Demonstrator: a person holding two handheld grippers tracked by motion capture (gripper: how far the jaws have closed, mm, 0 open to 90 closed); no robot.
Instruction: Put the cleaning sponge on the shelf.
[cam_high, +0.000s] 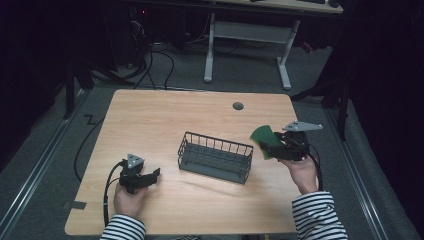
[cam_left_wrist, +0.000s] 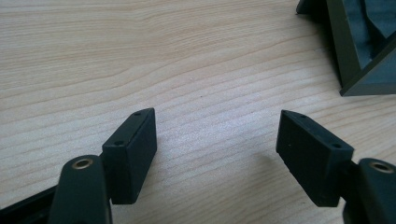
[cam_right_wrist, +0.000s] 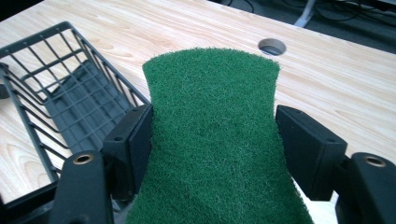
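A green scouring pad (cam_right_wrist: 212, 140) is pinched at its edges between the jaws of my right gripper (cam_right_wrist: 215, 135), which is shut on it. In the high view that gripper (cam_high: 280, 145) holds the pad (cam_high: 263, 140) just right of a dark wire basket (cam_high: 215, 157) in the middle of the table. The basket (cam_right_wrist: 51, 98) lies to the left of the pad in the right gripper view and has nothing in it. My left gripper (cam_high: 150, 177) rests low at the front left of the table, open, with bare wood between its jaws (cam_left_wrist: 217, 140).
A corner of the basket (cam_left_wrist: 359, 51) shows at the top right of the left gripper view. A round cable hole (cam_high: 238, 106) sits near the table's far edge. Beyond the table stand a white desk frame (cam_high: 250, 45) and cables on the floor.
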